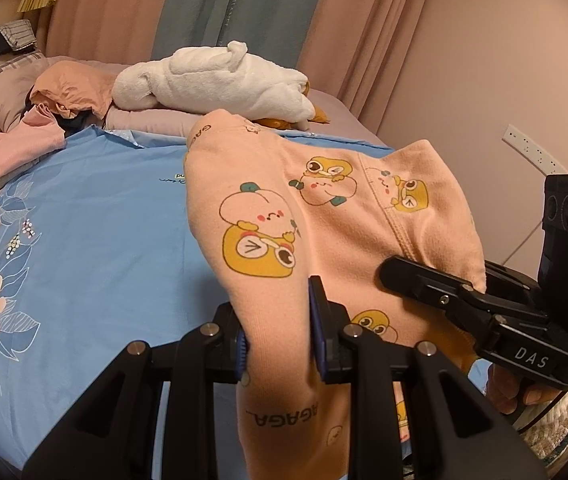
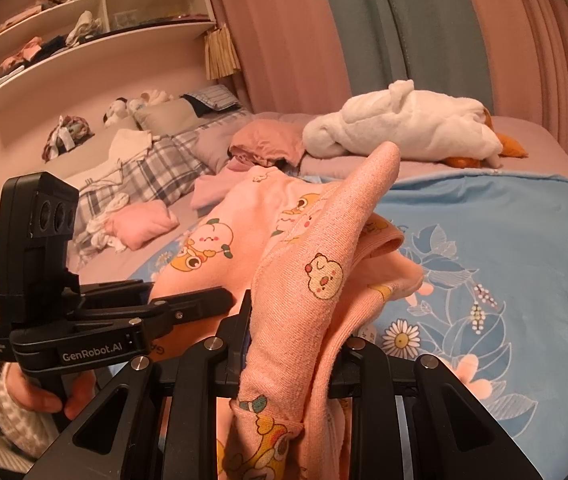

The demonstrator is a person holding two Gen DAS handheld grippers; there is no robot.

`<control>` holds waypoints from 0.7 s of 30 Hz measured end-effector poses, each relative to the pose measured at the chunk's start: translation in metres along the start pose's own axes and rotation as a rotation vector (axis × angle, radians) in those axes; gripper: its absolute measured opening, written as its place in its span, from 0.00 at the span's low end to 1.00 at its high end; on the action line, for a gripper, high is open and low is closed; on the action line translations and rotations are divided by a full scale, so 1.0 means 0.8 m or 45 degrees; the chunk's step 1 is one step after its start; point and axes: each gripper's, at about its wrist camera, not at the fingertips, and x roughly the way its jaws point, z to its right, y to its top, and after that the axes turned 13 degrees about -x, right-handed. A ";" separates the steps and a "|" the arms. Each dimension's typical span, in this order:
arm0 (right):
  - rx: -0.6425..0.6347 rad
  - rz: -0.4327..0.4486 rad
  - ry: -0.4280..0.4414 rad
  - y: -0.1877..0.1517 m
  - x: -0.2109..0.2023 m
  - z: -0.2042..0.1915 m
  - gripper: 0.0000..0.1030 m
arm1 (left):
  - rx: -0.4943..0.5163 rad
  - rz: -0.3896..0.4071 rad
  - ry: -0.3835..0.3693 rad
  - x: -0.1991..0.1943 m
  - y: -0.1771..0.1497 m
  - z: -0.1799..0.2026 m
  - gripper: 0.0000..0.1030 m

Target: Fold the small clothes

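Note:
A small peach garment (image 1: 323,216) printed with yellow cartoon figures is held up above the blue floral bedsheet (image 1: 84,240). My left gripper (image 1: 282,336) is shut on a fold of it near the bottom edge. My right gripper (image 2: 295,344) is shut on another part of the same garment (image 2: 315,280), which drapes over its fingers and hides the tips. The right gripper also shows in the left wrist view (image 1: 443,300) at the right, against the cloth. The left gripper shows in the right wrist view (image 2: 188,308) at the left.
A white plush goose (image 1: 212,80) lies at the far side of the bed. Folded pink clothes (image 1: 16,148) and a rumpled orange-pink pile (image 1: 68,92) sit at the far left, with plaid pillows (image 2: 156,172). Curtains (image 1: 244,8) hang behind. A wall shelf (image 2: 84,20) holds clothes.

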 end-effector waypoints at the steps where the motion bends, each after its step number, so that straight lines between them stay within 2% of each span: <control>1: 0.000 -0.002 0.001 0.001 0.002 0.000 0.26 | -0.001 0.000 0.001 0.000 0.000 -0.001 0.24; 21: 0.008 -0.032 0.015 0.005 0.028 -0.005 0.26 | -0.025 -0.020 0.037 0.022 0.006 -0.022 0.24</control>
